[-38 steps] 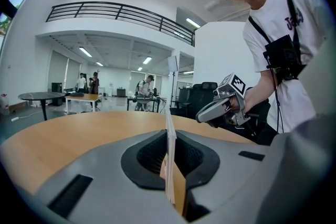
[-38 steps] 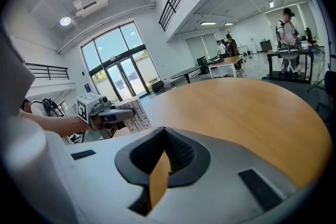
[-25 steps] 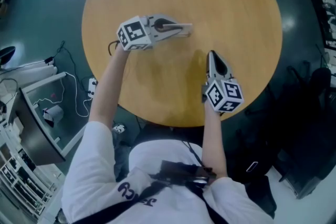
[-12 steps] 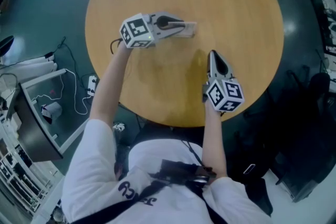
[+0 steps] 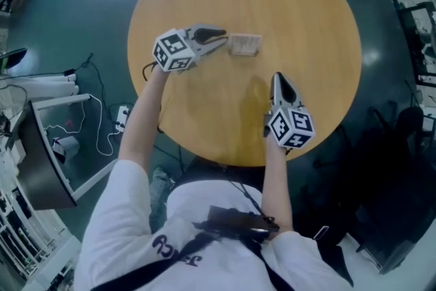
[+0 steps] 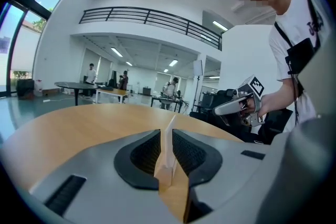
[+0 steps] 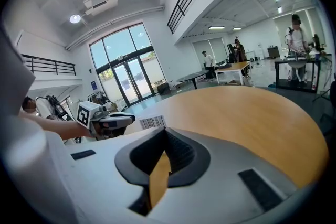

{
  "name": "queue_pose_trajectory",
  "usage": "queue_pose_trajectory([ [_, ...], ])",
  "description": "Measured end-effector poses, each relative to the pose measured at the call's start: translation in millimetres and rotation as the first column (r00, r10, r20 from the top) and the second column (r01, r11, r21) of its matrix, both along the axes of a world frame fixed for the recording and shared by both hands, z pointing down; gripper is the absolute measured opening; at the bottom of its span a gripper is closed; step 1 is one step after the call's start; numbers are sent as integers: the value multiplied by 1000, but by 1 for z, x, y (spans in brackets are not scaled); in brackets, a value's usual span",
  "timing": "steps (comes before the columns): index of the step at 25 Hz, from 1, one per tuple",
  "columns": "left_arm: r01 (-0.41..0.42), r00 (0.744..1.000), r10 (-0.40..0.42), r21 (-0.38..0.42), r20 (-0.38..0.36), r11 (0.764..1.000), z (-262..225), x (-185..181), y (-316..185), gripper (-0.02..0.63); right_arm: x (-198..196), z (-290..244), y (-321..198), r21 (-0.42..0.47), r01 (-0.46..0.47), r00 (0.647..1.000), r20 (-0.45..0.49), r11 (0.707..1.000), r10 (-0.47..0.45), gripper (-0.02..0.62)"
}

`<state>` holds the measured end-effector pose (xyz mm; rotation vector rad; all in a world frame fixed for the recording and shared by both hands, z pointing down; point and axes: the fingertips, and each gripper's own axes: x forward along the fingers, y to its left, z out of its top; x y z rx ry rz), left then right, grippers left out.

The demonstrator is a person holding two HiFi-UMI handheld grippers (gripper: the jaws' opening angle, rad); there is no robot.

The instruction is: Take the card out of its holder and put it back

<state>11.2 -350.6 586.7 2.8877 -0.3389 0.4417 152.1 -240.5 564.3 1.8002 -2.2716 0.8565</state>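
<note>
A pale card in its holder (image 5: 244,44) stands on the round wooden table (image 5: 306,24), left of centre. My left gripper (image 5: 223,39) points right at it, with its tips a short way short of the card's left end. The jaws are opening and nothing is pressed between them. In the left gripper view the card (image 6: 169,136) shows edge-on, in line with the narrow gap. My right gripper (image 5: 275,75) rests near the table's front edge, points away from me, and is shut and empty. From the right gripper view the card's barcode face (image 7: 153,122) shows beside the left gripper (image 7: 126,119).
The table's front edge (image 5: 225,161) runs just under my right hand. Cables and a white frame (image 5: 61,102) lie on the dark floor to the left. Dark chairs (image 5: 409,119) stand at the right. Other tables and people are far off in the hall.
My left gripper has drawn back to the left off the card and holder, which stay on the table. Its jaws have parted slightly. The right gripper has held still.
</note>
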Motion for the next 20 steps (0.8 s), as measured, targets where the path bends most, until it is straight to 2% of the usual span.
queue_pose_trajectory([
  [4,142,989,-141,39,-46,989,-26,-18,1,63,-5,-14,0,41,16,1000,-22,999,-15,23],
  [7,207,977,-203,74,-57,975,-45,-18,18,63,-15,-30,2,81,39,998,-44,996,-36,23],
  [10,286,956,-280,70,-87,956,-66,-17,35,61,-27,-48,5,122,66,996,-64,990,-58,23],
  [16,413,908,-401,100,-119,905,-107,-18,58,60,-37,-80,11,188,89,992,-108,978,-69,23],
  [20,500,864,-483,132,-143,856,-137,-17,72,48,-41,-100,12,234,88,991,-122,968,-60,23],
])
